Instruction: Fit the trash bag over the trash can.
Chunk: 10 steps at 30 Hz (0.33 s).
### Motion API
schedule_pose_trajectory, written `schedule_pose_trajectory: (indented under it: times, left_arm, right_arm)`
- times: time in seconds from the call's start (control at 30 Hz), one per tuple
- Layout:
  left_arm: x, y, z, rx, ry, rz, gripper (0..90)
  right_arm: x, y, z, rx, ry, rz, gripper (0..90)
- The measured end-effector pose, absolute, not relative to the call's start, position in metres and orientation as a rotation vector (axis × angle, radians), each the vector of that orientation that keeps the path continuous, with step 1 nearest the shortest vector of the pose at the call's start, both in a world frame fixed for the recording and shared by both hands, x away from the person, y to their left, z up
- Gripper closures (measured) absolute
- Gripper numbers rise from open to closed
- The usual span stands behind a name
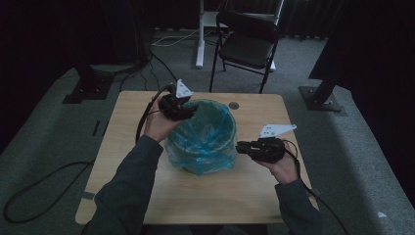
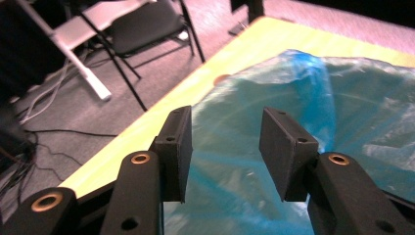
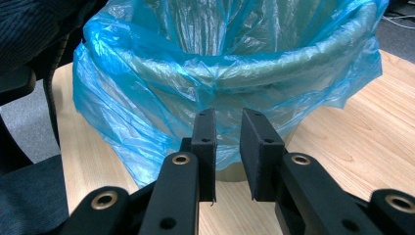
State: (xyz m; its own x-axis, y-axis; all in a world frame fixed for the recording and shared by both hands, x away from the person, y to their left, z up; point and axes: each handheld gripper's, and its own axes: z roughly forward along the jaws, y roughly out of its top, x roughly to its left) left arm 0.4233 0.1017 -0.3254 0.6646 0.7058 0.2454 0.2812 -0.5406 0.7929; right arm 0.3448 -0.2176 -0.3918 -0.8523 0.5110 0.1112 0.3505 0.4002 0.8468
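A bin lined with a blue plastic bag (image 1: 203, 139) stands in the middle of the wooden table (image 1: 161, 196). The bag's edge is folded over the rim and hangs down the outside. My left gripper (image 1: 192, 110) hovers at the bin's far-left rim. In the left gripper view its jaws (image 2: 225, 132) are wide apart over the bag (image 2: 342, 112), with nothing between them. My right gripper (image 1: 239, 147) is level at the bin's right side. Its jaws (image 3: 227, 127) point at the hanging bag (image 3: 147, 122) with a narrow gap between them, and the pads press on nothing.
A black folding chair (image 1: 247, 41) stands beyond the table's far edge, next to a white stand leg (image 1: 199, 34). Black stand bases (image 1: 88, 90) (image 1: 320, 98) sit on the carpet at both far corners. A round cable hole (image 1: 234, 105) lies behind the bin. Cables trail off the table's left side.
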Motion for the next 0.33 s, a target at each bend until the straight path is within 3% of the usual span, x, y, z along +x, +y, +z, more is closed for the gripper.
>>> schedule_pose_trajectory:
  times: [0.33]
  left_arm:
    - [0.404,0.142,-0.326,1.982,0.826,0.75,54.8]
  right_arm:
    - [0.346,-0.22,-0.391,0.781,2.468,1.438,76.1]
